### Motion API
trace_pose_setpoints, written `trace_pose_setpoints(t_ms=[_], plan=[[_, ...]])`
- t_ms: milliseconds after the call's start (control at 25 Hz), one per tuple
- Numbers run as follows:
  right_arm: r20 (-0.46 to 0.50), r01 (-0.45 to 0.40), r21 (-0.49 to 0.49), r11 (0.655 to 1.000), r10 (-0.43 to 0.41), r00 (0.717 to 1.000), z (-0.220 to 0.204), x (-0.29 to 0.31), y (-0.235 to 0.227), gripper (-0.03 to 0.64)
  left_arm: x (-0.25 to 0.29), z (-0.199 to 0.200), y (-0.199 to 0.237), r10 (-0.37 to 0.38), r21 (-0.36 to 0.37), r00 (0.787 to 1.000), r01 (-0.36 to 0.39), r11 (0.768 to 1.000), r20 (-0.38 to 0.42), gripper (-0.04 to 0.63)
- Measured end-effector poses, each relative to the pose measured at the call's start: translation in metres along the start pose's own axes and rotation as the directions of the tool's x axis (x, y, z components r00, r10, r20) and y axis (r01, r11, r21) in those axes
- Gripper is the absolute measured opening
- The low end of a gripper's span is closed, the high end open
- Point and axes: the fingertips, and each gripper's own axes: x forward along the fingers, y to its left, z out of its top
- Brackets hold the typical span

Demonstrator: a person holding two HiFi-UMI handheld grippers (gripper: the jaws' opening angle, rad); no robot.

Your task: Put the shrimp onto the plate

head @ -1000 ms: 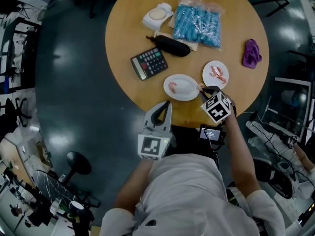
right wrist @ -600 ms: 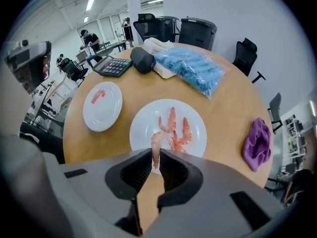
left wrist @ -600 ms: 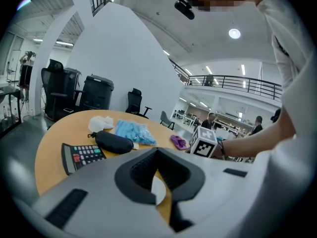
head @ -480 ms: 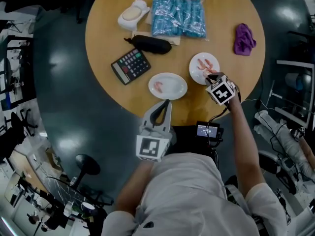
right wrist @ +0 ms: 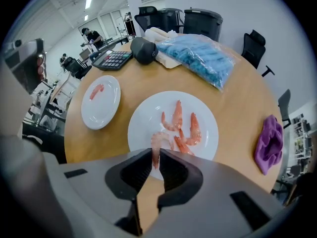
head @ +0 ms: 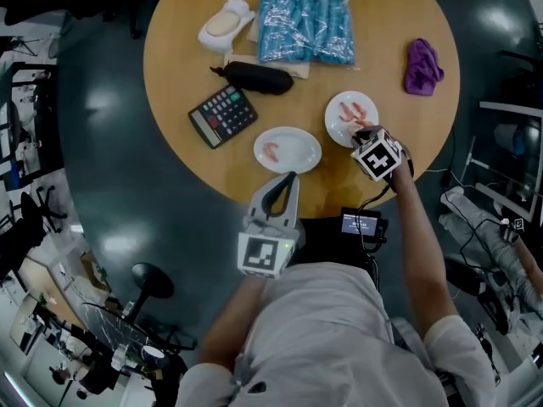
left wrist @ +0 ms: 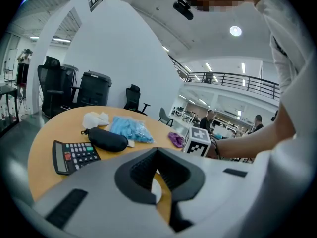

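Clearly, one pink shrimp (right wrist: 155, 148) was pinched between the jaws of the right gripper (right wrist: 156, 158), which had closed on it and held it hanging tail-down. It hung over the near rim of a white plate (right wrist: 143, 114). On that plate lay several more loose shrimp (right wrist: 193, 129), clustered near its middle.

Just beside it, toward the person's left, sat a second plate (right wrist: 106, 108) of the same white, a single shrimp (right wrist: 97, 89) lying on it. The two plates were close together but not touching.

The left gripper (left wrist: 157, 152) was held low at the near edge of the round wooden table (head: 178, 41). Its jaws were together with nothing between them, and their tip pointed toward the second plate.

Farther back on the table lay a calculator (head: 222, 115). A black case (head: 259, 77) lay behind it, with a clear bag of blue items (head: 305, 30) beyond the case. A white bundle (head: 225, 24) sat left of the bag. A crumpled purple cloth (head: 422, 68) sat apart at the right edge, beyond the plate with the loose shrimp.
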Motion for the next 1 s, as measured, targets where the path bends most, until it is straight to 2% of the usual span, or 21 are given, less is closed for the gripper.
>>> trace_pose_setpoints(t_ms=[280, 400, 520, 640, 1000], plan=[[-0.009, -0.021, 0.017, 1.000, 0.021, 1.000, -0.002, 0.002, 0.001, 0.057, 0.001, 0.002, 0.002, -0.001, 0.006, 1.000, 0.001, 1.000, -0.003, 0.008], [-0.017, -0.030, 0.013, 0.999, 0.030, 0.999, -0.004, 0.002, 0.001, 0.058, 0.001, 0.005, 0.002, 0.004, -0.024, 1.000, -0.004, 1.000, -0.003, 0.008], [-0.027, -0.035, 0.008, 0.999, 0.035, 0.999, -0.004, 0.001, 0.004, 0.058, -0.001, 0.002, 0.003, -0.002, -0.005, 1.000, 0.002, 1.000, -0.003, 0.008], [-0.024, -0.038, 0.002, 0.999, 0.038, 0.999, -0.007, 0.002, 0.006, 0.058, -0.002, 0.001, 0.004, 0.006, -0.036, 1.000, -0.006, 0.999, -0.010, 0.008], [-0.015, 0.015, 0.008, 1.000, -0.015, 1.000, -0.007, -0.015, 0.003, 0.061, -0.010, -0.003, 0.006, -0.010, 0.016, 1.000, 0.010, 1.000, 0.001, 0.008]])
